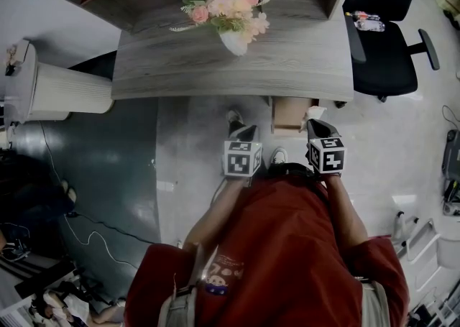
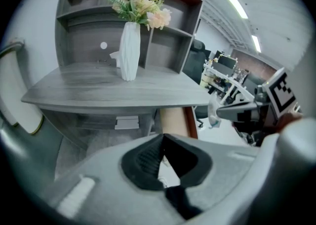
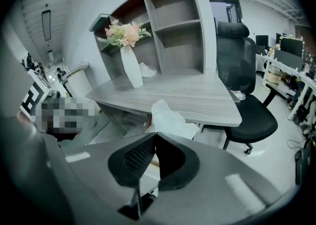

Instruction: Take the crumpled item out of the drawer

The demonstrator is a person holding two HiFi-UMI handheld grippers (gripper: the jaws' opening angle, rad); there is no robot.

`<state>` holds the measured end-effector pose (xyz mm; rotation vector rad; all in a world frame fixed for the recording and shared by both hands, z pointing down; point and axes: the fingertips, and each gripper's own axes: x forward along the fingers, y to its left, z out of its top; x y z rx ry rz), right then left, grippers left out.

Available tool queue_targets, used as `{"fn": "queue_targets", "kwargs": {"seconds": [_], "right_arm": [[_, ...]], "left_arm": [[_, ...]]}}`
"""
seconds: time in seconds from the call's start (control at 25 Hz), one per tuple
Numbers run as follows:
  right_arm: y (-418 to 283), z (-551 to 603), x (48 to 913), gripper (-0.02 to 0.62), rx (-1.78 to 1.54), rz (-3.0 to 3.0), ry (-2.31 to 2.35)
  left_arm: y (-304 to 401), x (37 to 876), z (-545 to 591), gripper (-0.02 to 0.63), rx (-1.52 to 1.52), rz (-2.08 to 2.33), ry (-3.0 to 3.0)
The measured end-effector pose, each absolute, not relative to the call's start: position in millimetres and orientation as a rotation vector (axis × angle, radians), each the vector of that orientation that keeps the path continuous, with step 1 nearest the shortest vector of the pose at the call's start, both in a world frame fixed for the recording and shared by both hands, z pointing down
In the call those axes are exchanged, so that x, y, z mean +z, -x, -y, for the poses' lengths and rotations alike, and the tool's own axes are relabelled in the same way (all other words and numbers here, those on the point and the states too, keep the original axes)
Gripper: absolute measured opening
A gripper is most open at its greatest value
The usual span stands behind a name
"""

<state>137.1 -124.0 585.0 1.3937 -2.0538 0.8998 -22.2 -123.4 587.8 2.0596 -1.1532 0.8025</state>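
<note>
We hold 2 grippers in front of the desk (image 1: 215, 67), with the drawer (image 1: 287, 113) pulled open under its front edge.

The right gripper (image 3: 154, 137) has its jaws closed on the crumpled item (image 3: 168, 117), a white wad that sticks out past the pad tips. In the head view the wad (image 1: 315, 111) sits at the drawer's right edge, just ahead of the right gripper (image 1: 316, 126). From the left gripper view it seems to hang beside the drawer (image 2: 173, 122) rather than inside it, so we judge the lift nearly done.

The left gripper (image 2: 163, 137) has its pads pressed together on nothing, and it hangs to the left of the drawer (image 1: 241, 131).

- **Grip:** only 1 corner of the wad looks caught, so we keep the pinch firm. Crumpled paper or film can slip out if we jerk.
- **Path:** we draw the wad up and toward us, staying away from the desk's underside and the drawer's side wall.
- **Left gripper:** we keep it out of the way, or ready to push the drawer shut.
- **Clearance:** the vase of flowers (image 1: 231, 13) on the desk is well apart and poses no risk.
</note>
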Motion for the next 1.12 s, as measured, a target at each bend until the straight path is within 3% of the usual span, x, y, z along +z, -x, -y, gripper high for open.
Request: {"fn": "queue_targets", "kwargs": {"seconds": [1.12], "right_arm": [[-126,121,582,0.003,0.878,2.067,-1.368]], "left_arm": [[31,585,119,-0.002,0.785,1.172,-2.063]]}}
